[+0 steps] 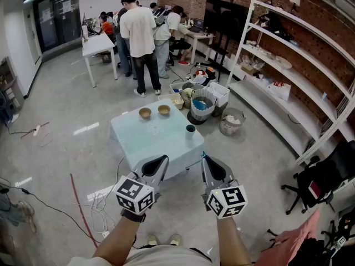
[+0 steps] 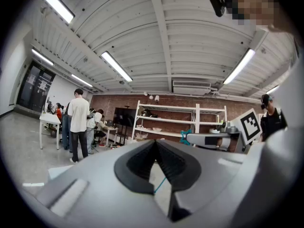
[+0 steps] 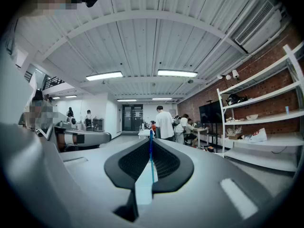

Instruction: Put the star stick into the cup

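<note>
A dark green cup (image 1: 190, 129) stands near the right edge of the pale blue table (image 1: 155, 143). My right gripper (image 1: 205, 158) hovers at the table's front right corner, shut on the thin teal star stick (image 3: 151, 158), which runs up between the jaws and pokes past their tips. The stick's teal star (image 2: 185, 137) shows at that gripper's tip in the left gripper view. My left gripper (image 1: 162, 159) hangs beside it over the front edge, jaws closed at the tips with nothing seen held. The cup lies beyond both grippers.
Two tan bowls (image 1: 145, 113) (image 1: 163, 110) sit at the table's far edge. Baskets and bins (image 1: 202, 105) crowd the floor behind the table, with white shelves (image 1: 288, 71) on the right. People (image 1: 138, 32) stand farther back. Cables (image 1: 83, 209) lie on the floor at left.
</note>
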